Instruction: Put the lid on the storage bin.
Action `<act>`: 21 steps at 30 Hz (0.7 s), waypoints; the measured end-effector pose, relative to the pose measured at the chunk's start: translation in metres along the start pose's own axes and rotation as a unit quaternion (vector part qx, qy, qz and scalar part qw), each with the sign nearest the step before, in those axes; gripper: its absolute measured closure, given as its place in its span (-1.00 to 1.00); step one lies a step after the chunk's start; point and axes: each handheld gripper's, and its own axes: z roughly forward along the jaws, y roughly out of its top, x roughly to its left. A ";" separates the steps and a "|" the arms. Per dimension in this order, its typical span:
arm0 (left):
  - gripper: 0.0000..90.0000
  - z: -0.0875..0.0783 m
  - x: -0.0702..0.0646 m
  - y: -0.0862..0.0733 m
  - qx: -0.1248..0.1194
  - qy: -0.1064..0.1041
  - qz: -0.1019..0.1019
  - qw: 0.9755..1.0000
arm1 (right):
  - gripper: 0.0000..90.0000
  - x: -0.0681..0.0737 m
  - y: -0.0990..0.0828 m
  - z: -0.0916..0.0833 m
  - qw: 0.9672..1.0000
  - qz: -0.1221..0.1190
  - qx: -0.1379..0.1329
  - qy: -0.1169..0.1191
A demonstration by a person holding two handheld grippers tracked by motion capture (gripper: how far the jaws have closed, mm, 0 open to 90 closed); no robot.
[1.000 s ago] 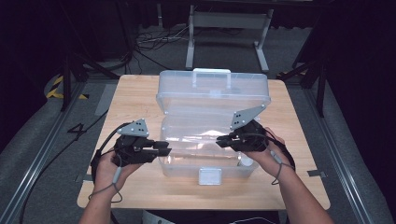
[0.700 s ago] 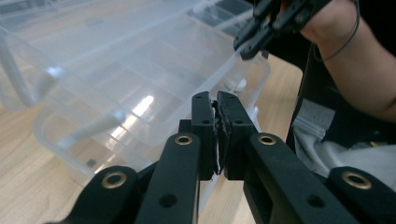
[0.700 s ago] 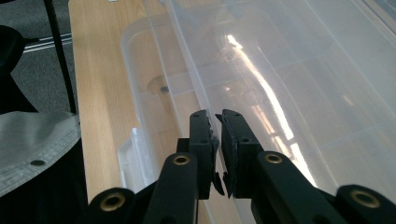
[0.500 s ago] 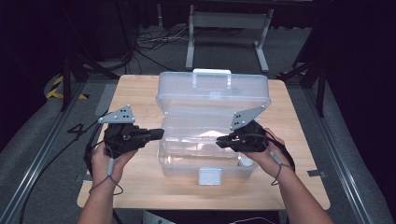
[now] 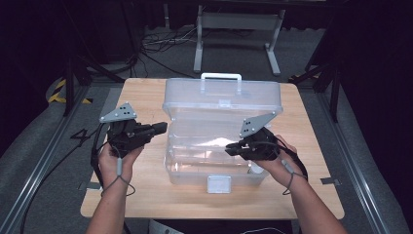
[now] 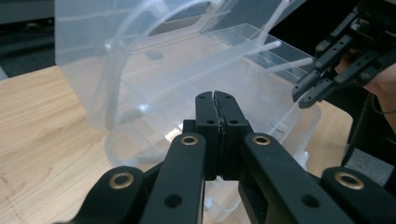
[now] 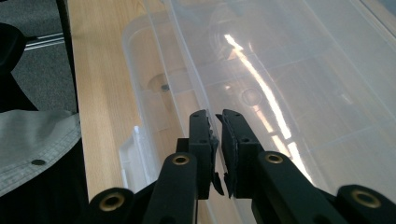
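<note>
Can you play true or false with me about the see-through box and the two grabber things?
1. The clear plastic box has its lid standing open. True.
2. The left gripper has its jaws wide open. False: they are pressed shut with nothing between them.
3. The right gripper reaches over the box. True.
4. The box sits on the floor. False: it stands on the wooden table.
5. The white handle is on the lid's top edge. True.
6. The left gripper is inside the box. False: it is beside the box, at its left.

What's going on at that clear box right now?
Left tool shut, empty, beside clear box. Right tool nearly shut over box's open tray, grip unclear. Lid up. Nothing blocking.
</note>
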 end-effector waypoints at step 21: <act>0.99 0.017 -0.001 0.003 0.016 0.046 -0.008 0.999 | 0.83 0.013 -0.004 -0.001 1.000 -0.008 0.005 -0.020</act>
